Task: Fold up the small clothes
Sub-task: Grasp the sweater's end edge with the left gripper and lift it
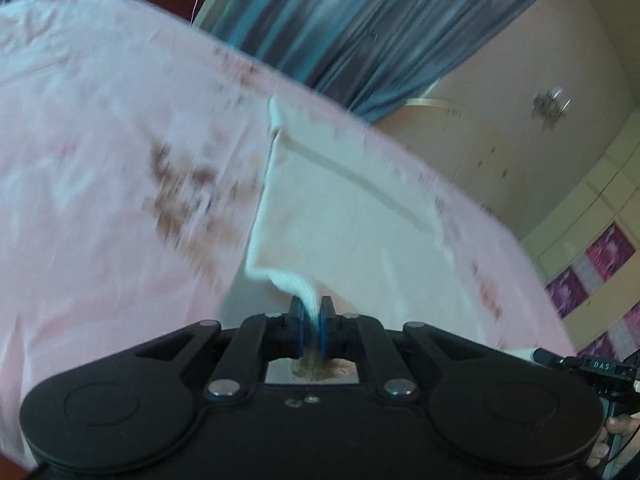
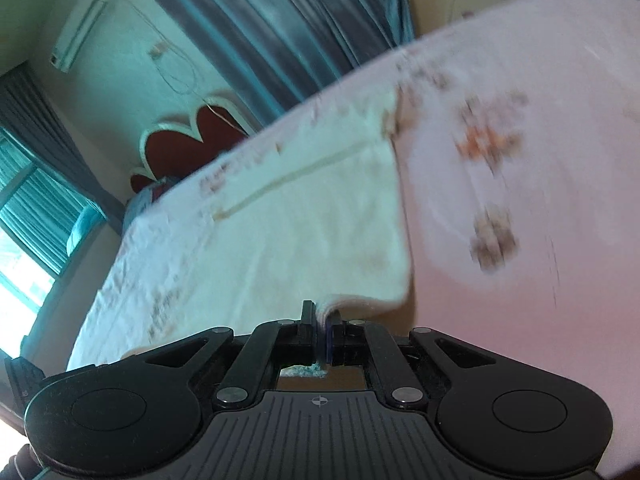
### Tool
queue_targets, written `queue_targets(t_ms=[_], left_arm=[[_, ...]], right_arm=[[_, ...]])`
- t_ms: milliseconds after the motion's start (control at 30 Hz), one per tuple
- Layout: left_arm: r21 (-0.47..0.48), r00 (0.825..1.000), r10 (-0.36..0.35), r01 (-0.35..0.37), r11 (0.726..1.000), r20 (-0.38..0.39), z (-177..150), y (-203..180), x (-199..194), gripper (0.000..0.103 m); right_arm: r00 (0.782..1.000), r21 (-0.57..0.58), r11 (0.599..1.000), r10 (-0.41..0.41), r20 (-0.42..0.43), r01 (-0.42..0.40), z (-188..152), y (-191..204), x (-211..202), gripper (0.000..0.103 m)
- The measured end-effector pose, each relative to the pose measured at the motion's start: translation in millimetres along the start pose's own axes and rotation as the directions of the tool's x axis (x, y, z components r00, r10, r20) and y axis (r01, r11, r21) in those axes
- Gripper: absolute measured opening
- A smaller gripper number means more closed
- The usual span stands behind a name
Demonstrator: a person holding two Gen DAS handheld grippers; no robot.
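Bedroom setting: grey-blue pleated curtains (image 1: pixel 360 28) hang behind a bed spread with a pale pink sheet printed with brownish flower motifs (image 1: pixel 100 152). Both views are tilted and motion-blurred.

Small cream-white cloth with a thin tan stripe near its far edge (image 1: pixel 340 208) lies on the sheet, mostly flat. Its near edge is lifted at two corners.

Left gripper (image 1: pixel 311 316): blue-padded jaws drawn nearly together, pinching a bunched corner of the cloth. Fabric rises from the sheet into the pads as a white fold.

Right gripper (image 2: pixel 322 320): jaws likewise almost closed, clamping the other near corner of the same cloth (image 2: pixel 312 208). The edge curls up off the sheet just at the pads.

Right wrist view, background: dark red scalloped headboard with pale trim (image 2: pixel 188 144) at the bed's far end, white wall-mounted air conditioner (image 2: pixel 80 26) above it, bright window with teal curtain (image 2: pixel 28 216) at left.

Left wrist view, background: cream wardrobe doors (image 1: pixel 500 148) beyond the bed, purple-and-white patterned panels (image 1: pixel 592 272) lower right. A hand (image 1: pixel 616 436) and the black body of the other gripper show at the right edge.
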State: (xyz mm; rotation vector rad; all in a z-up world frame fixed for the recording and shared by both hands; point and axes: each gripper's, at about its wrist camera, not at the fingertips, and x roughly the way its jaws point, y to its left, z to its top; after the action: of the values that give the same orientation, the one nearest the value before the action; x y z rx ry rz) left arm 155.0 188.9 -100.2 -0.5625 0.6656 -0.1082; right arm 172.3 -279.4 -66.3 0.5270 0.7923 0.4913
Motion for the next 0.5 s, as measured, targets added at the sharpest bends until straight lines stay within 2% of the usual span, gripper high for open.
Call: queue_targets(t_ms=[133, 267, 500], left_arm=[[0.028, 0.998, -0.019, 0.018, 0.999, 0.061, 33.9, -17.7, 8.7, 0.006], [0.042, 0.994, -0.037, 0.033, 0.999, 0.104, 81.5, -27.3, 39.8, 0.006], [0.074, 0.996, -0.043, 0.037, 0.997, 0.079, 163.2, -29.1, 128.2, 0.006]], right_arm=[[0.999, -0.051, 0.999, -0.015, 0.032, 0.016, 40.9, 16.4, 13.7, 0.003], [0.996, -0.065, 0.997, -0.025, 0.088, 0.031, 90.5, 17.0, 40.9, 0.003], [0.992, -0.054, 0.995, -0.079, 0.094, 0.085, 179.3, 0.4, 121.1, 0.003]])
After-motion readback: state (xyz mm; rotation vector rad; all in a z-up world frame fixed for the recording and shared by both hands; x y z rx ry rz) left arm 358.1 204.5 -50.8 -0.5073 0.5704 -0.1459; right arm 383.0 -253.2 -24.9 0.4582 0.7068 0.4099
